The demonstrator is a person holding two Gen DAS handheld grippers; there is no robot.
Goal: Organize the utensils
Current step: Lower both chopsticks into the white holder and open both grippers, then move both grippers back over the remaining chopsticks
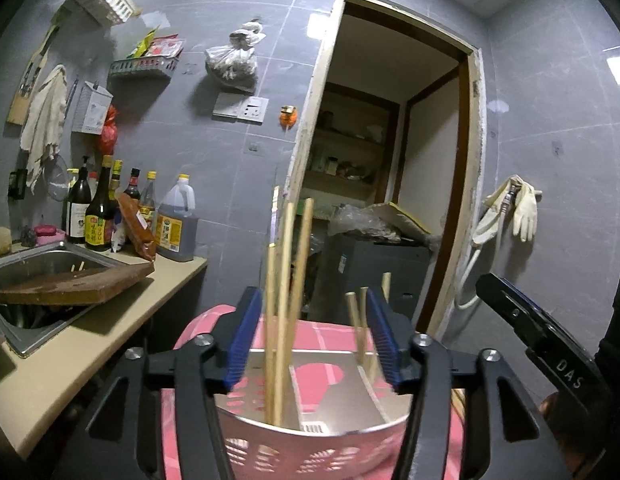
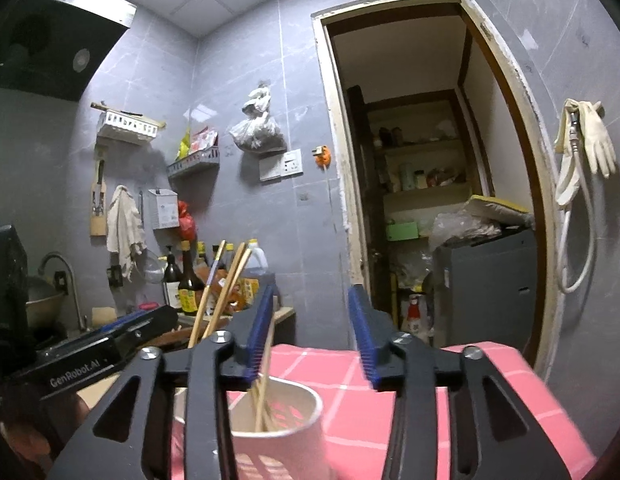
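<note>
Pale wood, thin and long: the chopsticks (image 1: 283, 312) stand upright in a white perforated holder (image 1: 310, 440) on a pink checked cloth (image 1: 334, 336), seen from the left wrist. They look light, stiff and smooth, likely to slip or fan apart if pinched near the tips; mid-shaft, with several bundled together, seems the safer place to grip. A few shorter sticks (image 1: 360, 320) stand in a farther compartment. The left claw (image 1: 314, 344) points level over the holder, blue pads apart; the tall sticks rise between them, close by the left pad, and I see nothing clamped. The other tool's black body shows at the right edge.

Right wrist view: same holder (image 2: 277, 436), lower left of frame, sticks (image 2: 263, 396) leaning inside it. The holder reads as thin plastic, light, easy to tip; best taken by the rim or wall. The right claw (image 2: 314, 340) is held level, pads apart, empty, with one stick passing just beside its left pad. Tabletop (image 2: 283, 312) with bottles lies beyond.
</note>
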